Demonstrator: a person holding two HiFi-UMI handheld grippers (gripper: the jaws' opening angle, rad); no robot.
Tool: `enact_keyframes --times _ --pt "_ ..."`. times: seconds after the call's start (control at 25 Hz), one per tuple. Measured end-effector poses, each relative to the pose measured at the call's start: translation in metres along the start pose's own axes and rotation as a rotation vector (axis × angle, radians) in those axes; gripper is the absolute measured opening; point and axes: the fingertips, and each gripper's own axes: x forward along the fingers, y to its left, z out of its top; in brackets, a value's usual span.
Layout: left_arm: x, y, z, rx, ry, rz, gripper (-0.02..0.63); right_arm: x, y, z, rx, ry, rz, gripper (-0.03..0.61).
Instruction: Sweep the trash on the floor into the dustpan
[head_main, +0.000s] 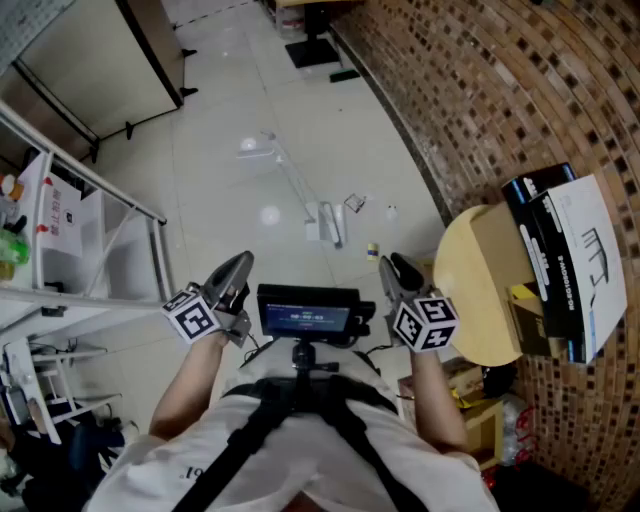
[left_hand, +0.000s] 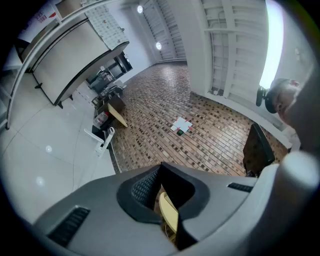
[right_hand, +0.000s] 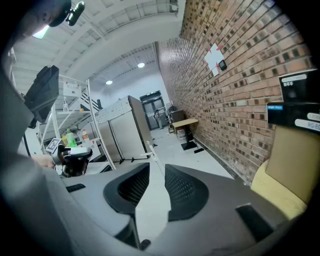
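We hold both grippers up at our chest, and neither has hold of anything. Our left gripper (head_main: 240, 265) is closed tight, pad against pad with nothing between. Our right gripper (head_main: 395, 265) stands partly open, and only bare floor shows through the gap.

The trash (head_main: 354, 203) is a few small scraps on the glossy tile (head_main: 230, 80) at about 1 o'clock from us, with one scrap (head_main: 372, 250) nearer, just ahead of the right gripper. Beside them, at 12 o'clock, is the white sweeping set. A blocky part we take for the dustpan (head_main: 325, 222), and a thin handle (head_main: 290, 180) runs off toward 11 o'clock to a flat white piece (head_main: 250, 148). We cannot tell for sure which end is broom and which is pan.

We judge the scraps to be light, paper or the like. On this slick tile they would skid or flutter ahead of a hard stroke, so short, low strokes suit them. The handle looks stiff, light and smooth, and we would clamp it squarely across the ribbed pads, partway up the shaft, so it cannot twist. The pan looks light enough to slide back when pushed. We would hold it by its own handle and press its lip flat to the tile.
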Motion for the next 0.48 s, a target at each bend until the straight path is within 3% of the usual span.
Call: enact_keyframes --times 0.48 --pt "0.025 -0.002 -0.004 -0.007 -0.013 0.03 0.002 -0.001 -0.017 0.012 -0.029 0.006 0.004 0.104"
